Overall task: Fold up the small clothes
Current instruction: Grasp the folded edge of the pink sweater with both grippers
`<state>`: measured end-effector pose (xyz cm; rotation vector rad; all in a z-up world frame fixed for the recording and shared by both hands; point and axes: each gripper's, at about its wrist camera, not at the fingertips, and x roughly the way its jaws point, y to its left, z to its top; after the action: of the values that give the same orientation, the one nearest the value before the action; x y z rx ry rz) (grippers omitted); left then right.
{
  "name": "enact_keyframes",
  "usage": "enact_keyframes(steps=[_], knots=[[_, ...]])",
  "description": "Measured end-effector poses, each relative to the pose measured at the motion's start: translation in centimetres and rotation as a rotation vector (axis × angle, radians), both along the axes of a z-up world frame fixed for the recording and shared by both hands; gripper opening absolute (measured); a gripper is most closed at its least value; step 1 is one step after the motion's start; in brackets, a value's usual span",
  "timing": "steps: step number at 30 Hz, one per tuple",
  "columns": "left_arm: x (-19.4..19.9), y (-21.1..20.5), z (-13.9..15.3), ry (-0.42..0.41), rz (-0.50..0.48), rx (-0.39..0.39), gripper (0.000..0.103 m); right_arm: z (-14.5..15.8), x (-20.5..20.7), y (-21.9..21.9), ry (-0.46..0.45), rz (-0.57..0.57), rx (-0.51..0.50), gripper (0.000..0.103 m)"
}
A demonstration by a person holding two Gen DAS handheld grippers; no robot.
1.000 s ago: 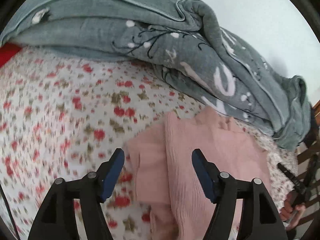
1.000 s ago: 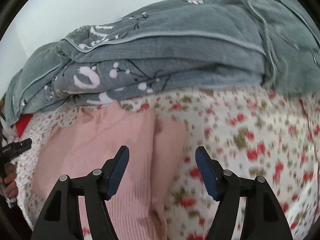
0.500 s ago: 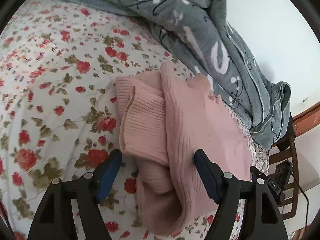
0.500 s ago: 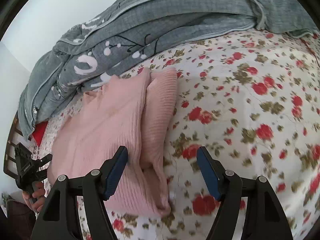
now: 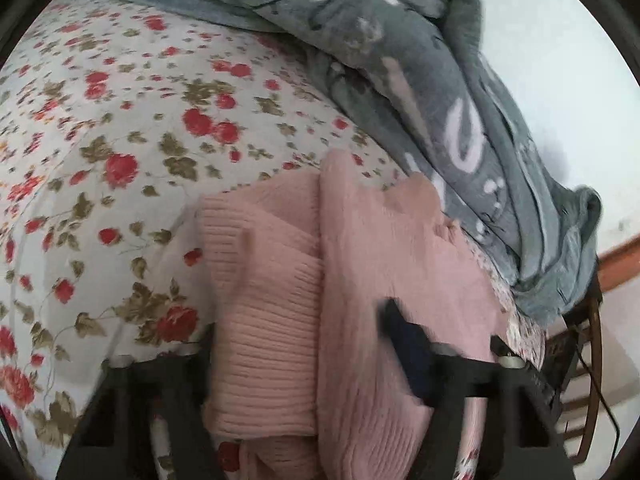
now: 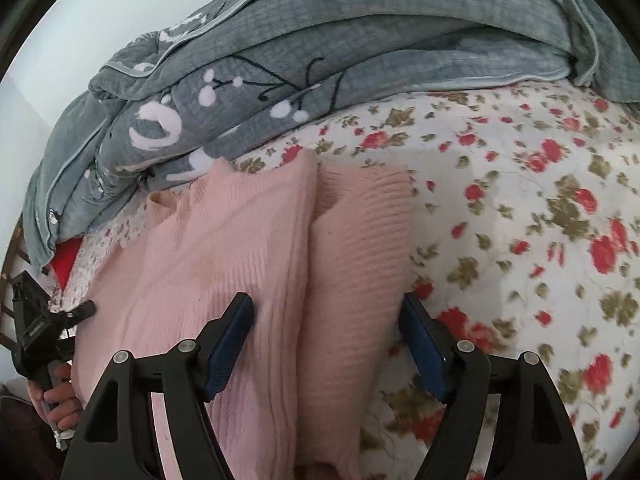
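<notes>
Sweater (image 6: 248,256) between spread right hand-held gripper (image 6: 328,344) fingers

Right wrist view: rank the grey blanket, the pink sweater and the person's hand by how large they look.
1. Grey blanket, though it lies farther back.
2. Pink sweater, enlarged by nearness to the camera.
3. Person's hand, partly hidden at the edge.

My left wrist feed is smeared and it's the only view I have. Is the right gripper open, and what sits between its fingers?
Observer: The right gripper is open, straddling the pink sweater without clamping it.
Operator: Which part does it straddle?
Observer: The seam where the folded sleeve lies beside the body. Its right finger is at the sleeve's outer edge, over the floral sheet.
Operator: Anything at the sweater's far side?
Observer: Your left hand, gripping the handle.
</notes>
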<state>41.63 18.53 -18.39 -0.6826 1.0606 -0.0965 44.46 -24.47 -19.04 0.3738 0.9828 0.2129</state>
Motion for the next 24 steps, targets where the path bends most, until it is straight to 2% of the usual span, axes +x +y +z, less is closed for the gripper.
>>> enact_keyframes(steps=[1,2,3,4,7,9,13,17,21,24], knots=[[0.1,0.1,0.0,0.010,0.005,-0.002,0.037,0.1,0.1,0.0,-0.002,0.005,0.007,0.055],[0.3,0.1,0.0,0.017,-0.006,-0.019,0.025,0.1,0.1,-0.1,-0.003,0.014,0.038,0.031],[0.3,0.0,0.1,0.022,-0.010,-0.024,0.025,0.1,0.1,-0.4,0.003,0.014,0.102,0.026],[0.4,-0.2,0.7,0.029,-0.012,-0.009,0.023,0.2,0.1,-0.5,0.006,0.009,0.130,0.025],[-0.1,-0.7,3.0,-0.009,-0.046,0.024,0.021,2.3,-0.7,0.5,-0.037,0.004,0.049,0.022],[-0.6,-0.7,4.6,-0.034,-0.060,0.008,0.021,4.9,-2.0,1.7,-0.097,0.016,0.005,0.022],[-2.8,-0.7,7.9,-0.083,-0.082,0.010,0.021,9.7,-4.8,3.8,-0.173,0.040,-0.021,0.022],[-6.0,0.1,10.2,-0.110,-0.088,0.001,0.021,12.8,-8.6,5.4,-0.217,0.065,-0.036,0.021],[-9.9,0.9,11.7,-0.129,-0.096,0.033,0.021,14.6,-12.8,6.4,-0.245,0.070,-0.026,0.021],[-13.4,2.0,11.7,-0.131,-0.111,0.033,0.021,14.5,-16.4,6.6,-0.250,0.070,-0.014,0.021]])
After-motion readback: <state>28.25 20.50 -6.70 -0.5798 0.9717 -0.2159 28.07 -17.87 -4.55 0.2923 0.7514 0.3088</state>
